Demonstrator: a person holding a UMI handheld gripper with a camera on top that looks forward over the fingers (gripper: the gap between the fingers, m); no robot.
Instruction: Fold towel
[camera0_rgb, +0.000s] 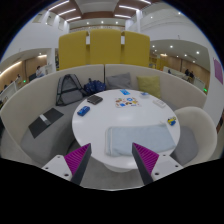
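Note:
A white towel (131, 138) lies flat on the round white table (95, 128), on the near right part of it, just beyond my fingers. My gripper (111, 160) hangs above the table's near edge. Its two fingers with magenta pads (76, 160) are spread wide apart and hold nothing. The towel is ahead of the right finger and slightly between the two.
On the table's far side lie a dark phone-like object (94, 99), a colourful card or box (125, 101), a small white item (84, 112) and a small yellow-blue thing (171, 121). A grey seat with a laptop (44, 123) is left, a white chair (196, 130) right, a backpack (70, 88) beyond.

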